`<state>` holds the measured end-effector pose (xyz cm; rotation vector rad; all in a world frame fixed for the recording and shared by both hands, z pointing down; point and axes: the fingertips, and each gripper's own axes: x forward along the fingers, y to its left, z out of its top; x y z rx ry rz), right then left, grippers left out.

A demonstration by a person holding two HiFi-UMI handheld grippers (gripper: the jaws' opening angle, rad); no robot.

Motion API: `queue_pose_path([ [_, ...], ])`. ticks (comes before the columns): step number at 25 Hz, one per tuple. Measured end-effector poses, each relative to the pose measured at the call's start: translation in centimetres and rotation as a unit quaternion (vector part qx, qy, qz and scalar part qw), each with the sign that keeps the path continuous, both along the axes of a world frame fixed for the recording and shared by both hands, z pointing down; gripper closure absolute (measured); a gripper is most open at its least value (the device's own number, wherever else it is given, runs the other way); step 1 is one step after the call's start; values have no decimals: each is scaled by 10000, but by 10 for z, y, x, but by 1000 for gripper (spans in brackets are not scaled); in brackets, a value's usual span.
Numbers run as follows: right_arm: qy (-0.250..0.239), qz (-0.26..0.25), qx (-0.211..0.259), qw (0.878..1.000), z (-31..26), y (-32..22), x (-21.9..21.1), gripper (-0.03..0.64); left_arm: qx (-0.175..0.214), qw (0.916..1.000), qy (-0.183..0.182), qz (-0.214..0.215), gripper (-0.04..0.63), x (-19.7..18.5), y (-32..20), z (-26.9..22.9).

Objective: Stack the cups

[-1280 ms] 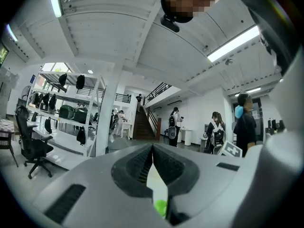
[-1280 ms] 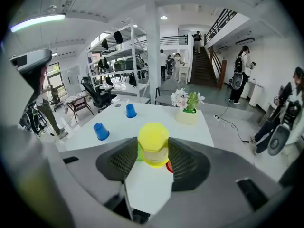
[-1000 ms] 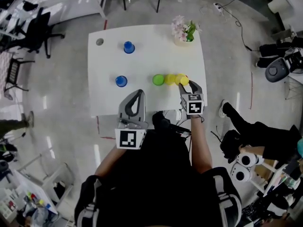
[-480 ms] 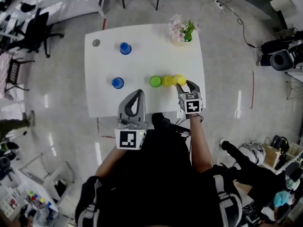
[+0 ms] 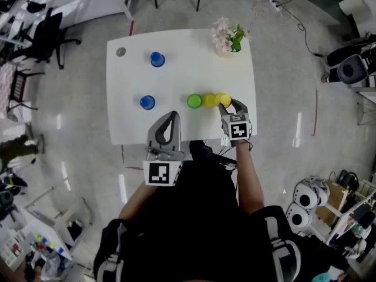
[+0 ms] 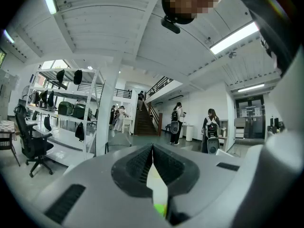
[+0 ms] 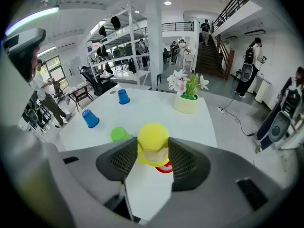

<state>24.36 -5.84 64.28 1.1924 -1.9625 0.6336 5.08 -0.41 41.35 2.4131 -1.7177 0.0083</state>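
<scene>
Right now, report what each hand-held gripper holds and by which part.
The right hand-held gripper holds the upside-down yellow cup by its side walls, one pad on each side. The left hand-held gripper is shut and empty.

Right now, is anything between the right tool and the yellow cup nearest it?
Nothing visible. The yellow cup already sits between the right tool's jaws, whose pads look pressed on its sides. A red rim shows just under it.
</scene>
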Motion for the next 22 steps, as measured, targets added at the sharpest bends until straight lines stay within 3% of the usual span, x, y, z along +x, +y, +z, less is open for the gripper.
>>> queue_pose_path([
  [10, -5, -14, -72, 10000, 2, -2, -1, 391, 16, 10000, 4, -43, 574, -7, 0, -2],
  [14, -54, 33, -67, 10000, -1, -2, 0, 351, 8, 10000, -9, -39, 574, -9, 2, -3],
  [22, -148, 209, 547, 9982, -27, -8, -3, 339, 96, 9999, 85, -110, 574, -20, 11, -7],
])
